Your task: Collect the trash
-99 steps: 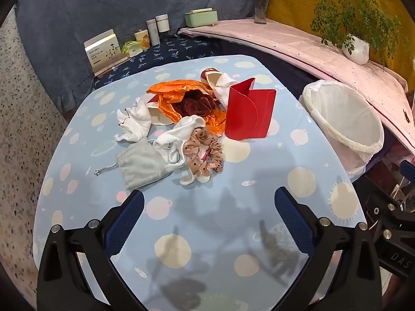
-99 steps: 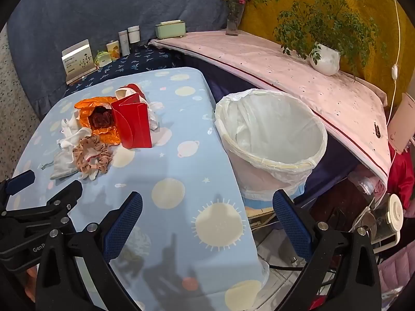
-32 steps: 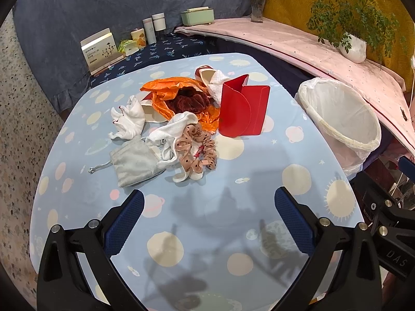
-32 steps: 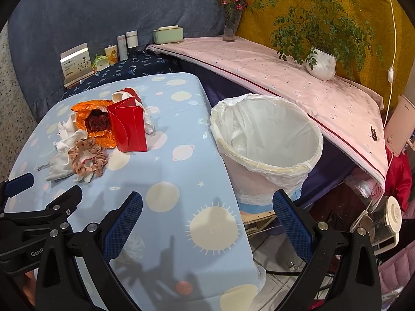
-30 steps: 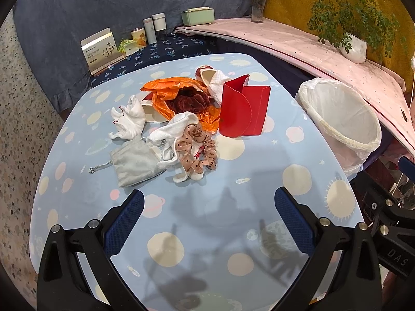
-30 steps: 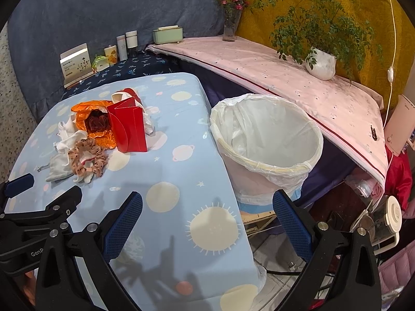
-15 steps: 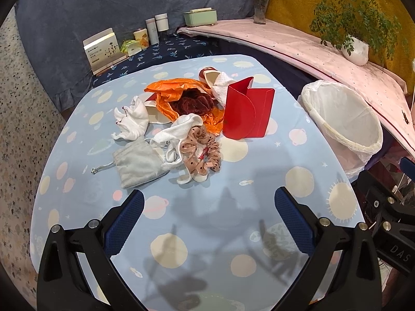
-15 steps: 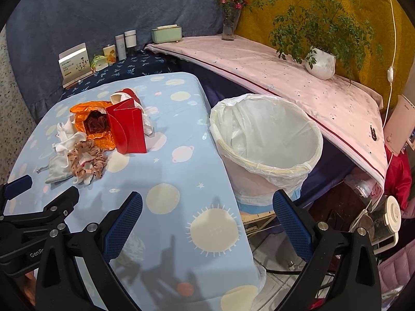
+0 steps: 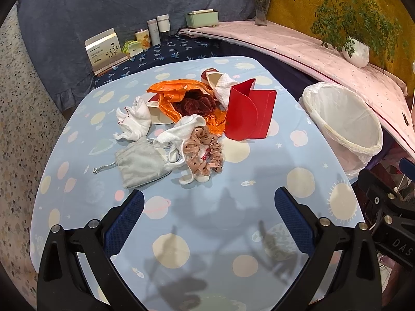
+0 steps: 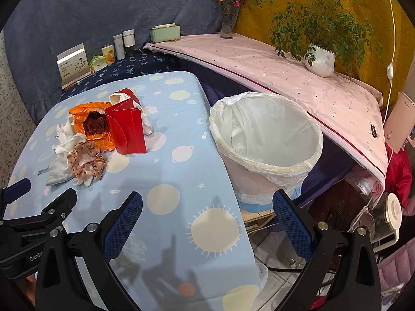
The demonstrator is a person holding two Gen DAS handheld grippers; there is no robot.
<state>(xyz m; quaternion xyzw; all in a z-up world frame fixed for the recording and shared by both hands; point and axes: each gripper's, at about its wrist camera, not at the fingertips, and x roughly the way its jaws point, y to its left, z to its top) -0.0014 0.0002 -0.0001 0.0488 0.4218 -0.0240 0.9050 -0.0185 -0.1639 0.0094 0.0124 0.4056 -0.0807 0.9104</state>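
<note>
A pile of trash lies mid-table: a red folded card [image 9: 249, 115] [image 10: 128, 129], an orange plastic bag [image 9: 179, 92] holding a dark red scrunchie [image 9: 195, 103], crumpled white tissue [image 9: 133, 120], a grey pouch [image 9: 140, 162], a tan dotted scrunchie [image 9: 206, 151] [image 10: 85, 162] and a paper cup [image 9: 214, 77]. A white-lined bin [image 10: 267, 140] [image 9: 342, 121] stands off the table's right edge. My left gripper [image 9: 207, 207] is open and empty, short of the pile. My right gripper [image 10: 207, 207] is open and empty, over the table's right edge beside the bin.
The table [image 9: 197, 233] has a light blue planet-print cloth. Behind it a dark shelf carries a card box [image 9: 103, 49] and bottles [image 9: 158, 27]. A pink-covered ledge [image 10: 285, 77] with a potted plant [image 10: 320, 62] and a flower vase [image 10: 228, 24] runs behind the bin.
Both views have shifted slightly; the left gripper has edged a little towards the pile. Both grippers stay open and nothing on the table has moved.
</note>
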